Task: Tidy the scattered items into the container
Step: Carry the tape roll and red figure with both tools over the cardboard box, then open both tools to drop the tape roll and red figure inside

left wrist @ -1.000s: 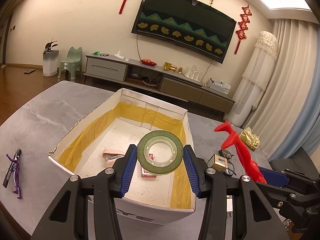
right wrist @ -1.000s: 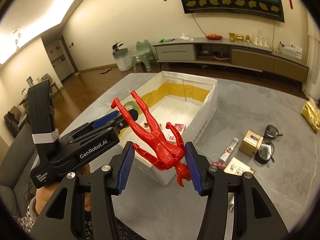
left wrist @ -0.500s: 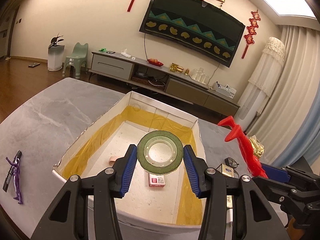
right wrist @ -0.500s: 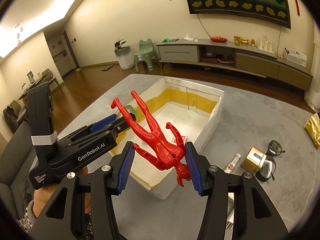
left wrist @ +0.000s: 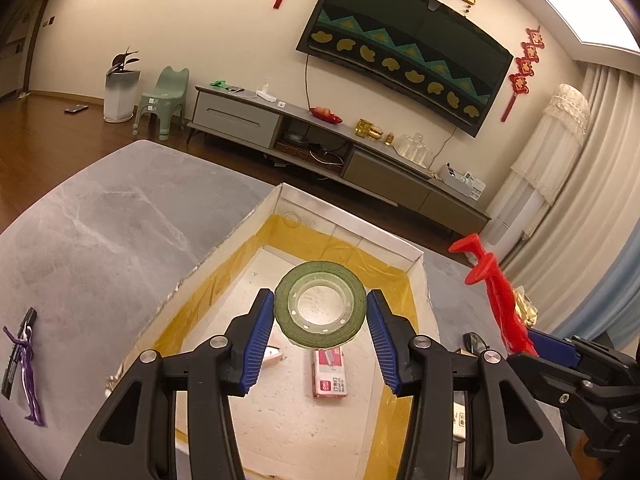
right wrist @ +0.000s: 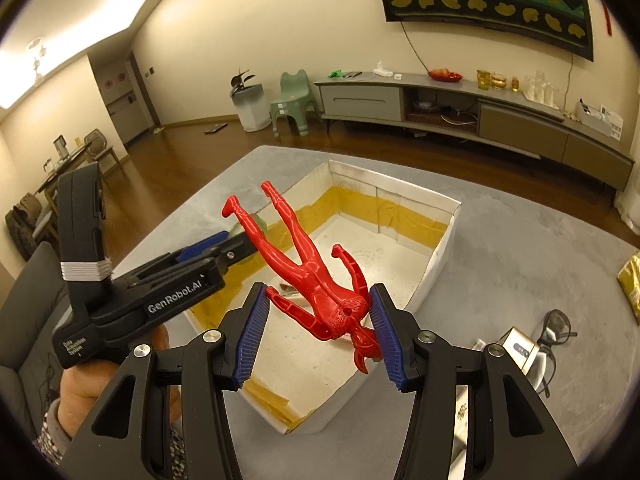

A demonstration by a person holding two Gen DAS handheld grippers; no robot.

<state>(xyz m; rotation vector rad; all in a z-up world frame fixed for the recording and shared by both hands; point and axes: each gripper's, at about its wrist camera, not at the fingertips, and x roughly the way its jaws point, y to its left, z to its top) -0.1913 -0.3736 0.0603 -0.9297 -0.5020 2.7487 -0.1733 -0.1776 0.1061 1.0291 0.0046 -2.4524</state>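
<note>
- My left claw (left wrist: 320,322) grips a green tape roll (left wrist: 320,305) by its rim, blue pads tight on either side, hole facing the camera.
- The roll hangs over the open box (left wrist: 224,264), above its white floor.
- Under and just past the left claw, on the box floor: a small red-and-white pack (left wrist: 330,372); left of it a pale item, mostly hidden behind the left pad.
- Yellow tape lines the inner walls of the box.
- Far left of the left claw, on the grey surface (left wrist: 92,248), a purple figure (left wrist: 28,368) lies beside a dark flat thing I cannot identify.
- My right claw (right wrist: 318,330) is closed on a red figure (right wrist: 316,280), clamped at the shoulders and head, legs pointing up and away.
- The red figure is held above the near part of the box, over its near right corner.
- Seen from the right claw, my left claw sits to the left, reaching over the box's left wall; my hand (right wrist: 92,384) wraps its handle.
- Right of the right claw, on the surface outside the box: glasses (right wrist: 556,328), a small gold box (right wrist: 516,346) touching them, and a gold packet (right wrist: 630,284) at the edge of view.
- Between the gold box and the right claw, more small items, partly hidden by the claw.
</note>
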